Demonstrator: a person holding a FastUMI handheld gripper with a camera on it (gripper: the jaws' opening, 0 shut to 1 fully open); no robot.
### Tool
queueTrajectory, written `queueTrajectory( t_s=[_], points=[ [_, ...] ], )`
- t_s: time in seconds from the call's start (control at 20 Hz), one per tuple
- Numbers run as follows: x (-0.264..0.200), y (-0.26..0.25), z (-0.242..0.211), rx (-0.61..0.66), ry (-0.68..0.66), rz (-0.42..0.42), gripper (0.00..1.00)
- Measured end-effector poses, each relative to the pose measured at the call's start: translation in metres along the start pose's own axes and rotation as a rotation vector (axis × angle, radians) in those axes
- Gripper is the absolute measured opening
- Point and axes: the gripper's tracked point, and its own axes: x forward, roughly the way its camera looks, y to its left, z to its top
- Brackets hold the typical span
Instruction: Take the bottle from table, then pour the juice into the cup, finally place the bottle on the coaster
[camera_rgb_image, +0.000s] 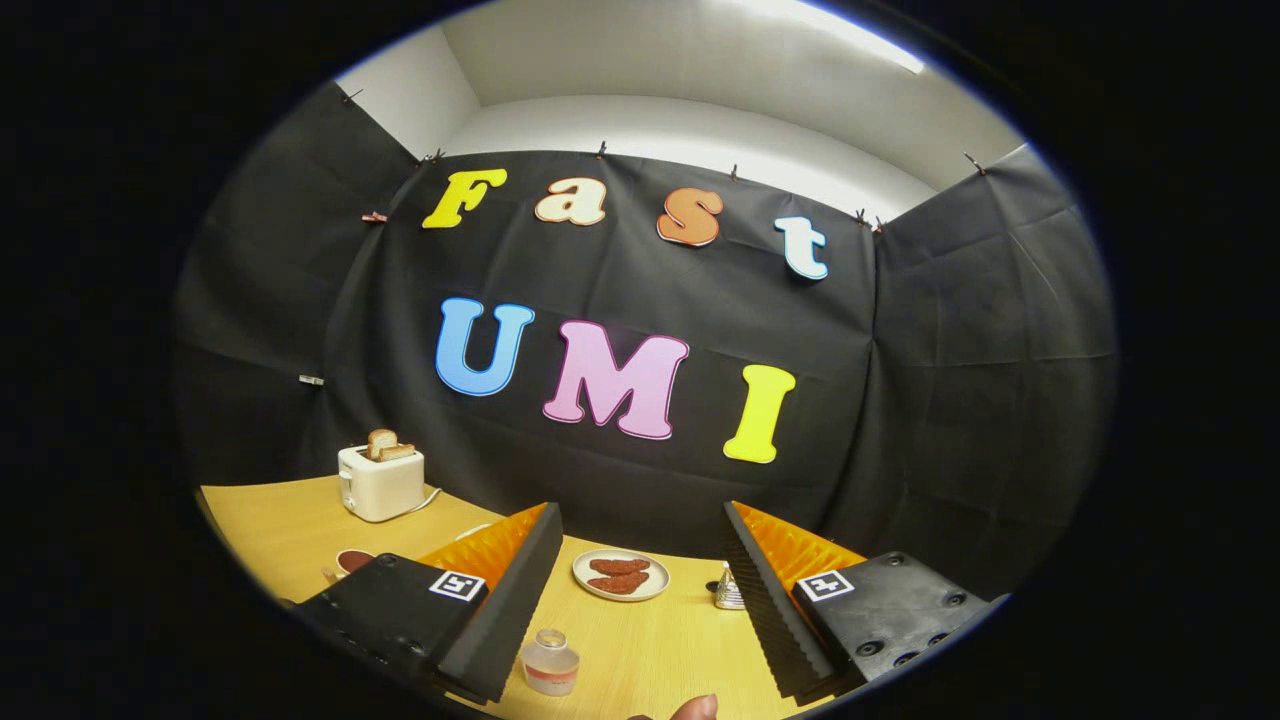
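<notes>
The gripper (640, 590) hangs above a pale wooden table (270, 520) with its jaws spread wide, holding nothing and touching nothing; bare tabletop shows in the gap between the two fingers (505, 600). At the far left, near the black cloth wall, a white toaster (380, 483) stands with two slices of toast (388, 444) poking out of its slots, and a thin cord trails off to its right. Nearer, just left of the left finger, a cup (352, 561) with a dark inside sits on the table, partly cut off by the gripper body. Low between the fingers, close beside the left one, stands the small clear bottle (550, 661), upright, with a band of reddish juice near its base; it is apart from both fingers. Farther off, beyond the gap and roughly centred between the fingers, lies a round pale plate (582, 578) carrying two reddish-brown pieces of food (620, 574). To the right of the plate, right against the inner edge of the right finger, a small shiny cone-shaped object (729, 590) stands, partly hidden by that finger. At the near edge of the table, a fingertip (695, 709) of a person pokes in.
</notes>
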Motion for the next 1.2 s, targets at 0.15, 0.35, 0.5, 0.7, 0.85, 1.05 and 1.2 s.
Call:
queueTrajectory(
  t_s=[0.15,0.35,0.5,0.7,0.85,1.05,1.2],
  points=[
    [0.0,0.0,0.0,-0.006,-0.008,0.006,0.97],
    [0.001,0.001,0.001,0.032,-0.028,0.02,0.97],
    [0.002,0.0,-0.003,0.062,-0.048,0.024,0.97],
    [0.0,0.004,-0.017,0.086,-0.084,0.058,0.97],
    [-0.002,0.017,-0.04,0.108,-0.089,0.096,0.97],
    [0.002,0.037,-0.087,0.125,-0.058,0.135,0.97],
    [0.005,0.049,-0.131,0.13,-0.019,0.135,0.97]
  ],
)
